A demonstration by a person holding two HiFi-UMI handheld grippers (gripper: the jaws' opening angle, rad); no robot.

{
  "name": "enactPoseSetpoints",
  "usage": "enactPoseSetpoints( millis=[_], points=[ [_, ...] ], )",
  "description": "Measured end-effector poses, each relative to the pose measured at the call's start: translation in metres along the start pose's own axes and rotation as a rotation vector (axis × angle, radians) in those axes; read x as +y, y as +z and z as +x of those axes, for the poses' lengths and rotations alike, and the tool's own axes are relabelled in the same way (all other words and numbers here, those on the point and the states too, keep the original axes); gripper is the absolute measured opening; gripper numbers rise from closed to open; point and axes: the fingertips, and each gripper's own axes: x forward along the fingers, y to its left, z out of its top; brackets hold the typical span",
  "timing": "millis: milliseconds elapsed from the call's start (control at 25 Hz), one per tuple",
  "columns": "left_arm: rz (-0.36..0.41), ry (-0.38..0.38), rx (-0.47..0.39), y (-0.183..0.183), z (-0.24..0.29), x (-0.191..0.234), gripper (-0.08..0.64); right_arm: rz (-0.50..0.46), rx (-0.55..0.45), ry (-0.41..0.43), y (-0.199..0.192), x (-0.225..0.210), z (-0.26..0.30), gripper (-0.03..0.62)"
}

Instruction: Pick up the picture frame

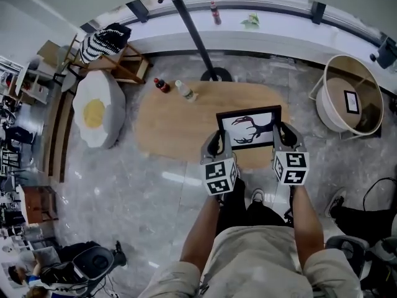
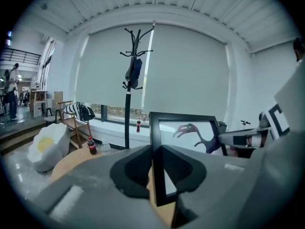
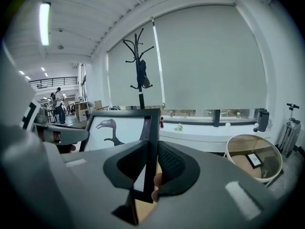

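Observation:
The picture frame [image 1: 250, 128] is black-edged with a white print of dark dinosaur-like shapes, and it hangs above the near edge of the oval wooden table [image 1: 167, 124]. My left gripper [image 1: 217, 145] is shut on the frame's left edge [image 2: 155, 151], its dark pads pressed on both sides of the black bar. My right gripper [image 1: 282, 136] is shut on the right edge [image 3: 152, 142] in the same way. In both gripper views the frame stands nearly upright, lifted off the tabletop, with the window blind behind it.
On the table's far side stand a small cola bottle [image 1: 161, 85] and a clear bottle [image 1: 185, 90]. A coat stand [image 1: 195, 33] rises behind them. A round basket [image 1: 348, 95] holding another small frame sits at the right. An egg-shaped cushion [image 1: 97, 113] and a wooden chair [image 1: 118, 54] are at the left.

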Motion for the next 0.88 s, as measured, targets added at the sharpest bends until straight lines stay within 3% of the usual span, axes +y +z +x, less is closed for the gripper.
enactPoseSetpoints(
  millis=[880],
  points=[
    [0.104,0.025,-0.438,0.190,-0.113,-0.048,0.078,-0.139,-0.438,0.006,0.195,0.017,-0.120,0.071]
  ],
)
